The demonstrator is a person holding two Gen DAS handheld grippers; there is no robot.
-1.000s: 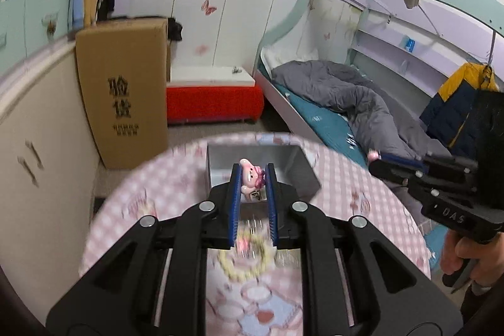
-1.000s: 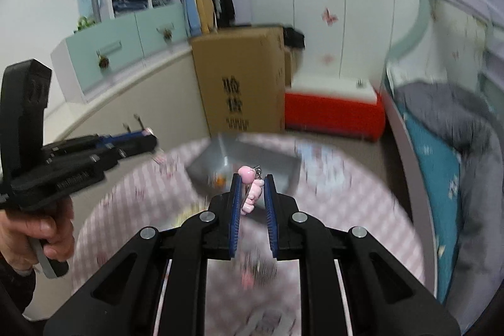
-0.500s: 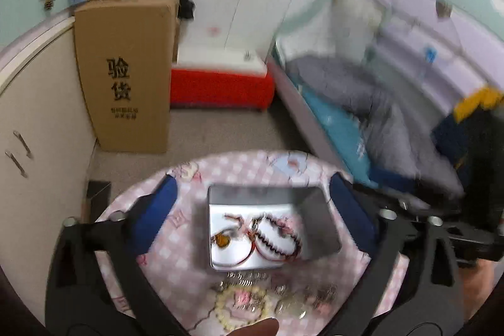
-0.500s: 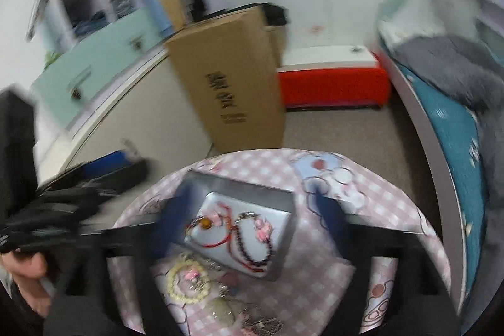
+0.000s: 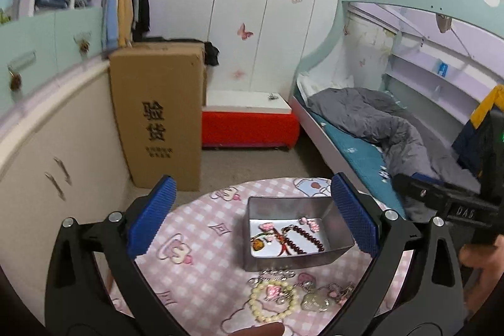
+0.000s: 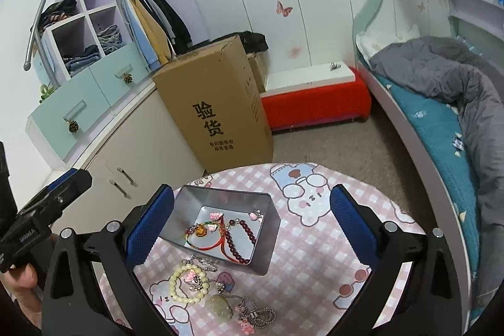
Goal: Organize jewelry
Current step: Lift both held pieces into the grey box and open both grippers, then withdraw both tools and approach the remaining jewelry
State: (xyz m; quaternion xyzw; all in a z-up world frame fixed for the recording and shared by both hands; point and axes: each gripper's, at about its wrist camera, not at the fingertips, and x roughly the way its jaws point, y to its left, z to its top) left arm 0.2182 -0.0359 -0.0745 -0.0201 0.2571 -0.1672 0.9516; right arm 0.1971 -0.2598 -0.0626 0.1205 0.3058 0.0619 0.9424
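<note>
Bedroom furniture ringed you on every side: the bed (image 6: 441, 103) to your right, the cabinets (image 6: 132, 153) to your left, and a tall cardboard box (image 6: 217, 109) beyond the round table (image 6: 318, 244) with its pink checked cloth.

On that table sat the grey metal tin (image 6: 261, 244), holding a red cord bracelet (image 6: 204, 238), a dark bead strand (image 6: 242, 238) and some small pink charms. Its long side ran roughly across your right gripper's view.

Loose pieces lay on the cloth just on your side of the tin: a cream bead bracelet (image 6: 182, 282), a pale green pendant (image 6: 220, 307) and a silver chain with a pink charm (image 6: 255, 317).

Your left gripper (image 5: 252, 219) had its blue pads spread wide and held nothing; your right gripper (image 6: 249, 225) was likewise fully released and empty. Both hung above the table, with the tin framed between their pads.

The loose heap lay below and nearer to you than either gripper's tips, toward the table's near edge. From the right wrist view it sat left of centre; from the left, right of centre, so neither hand looked clearly closer. Bare cloth to the right of the tin gave room to move; the heap was tangled closely, so I judge single picks would need care.
</note>
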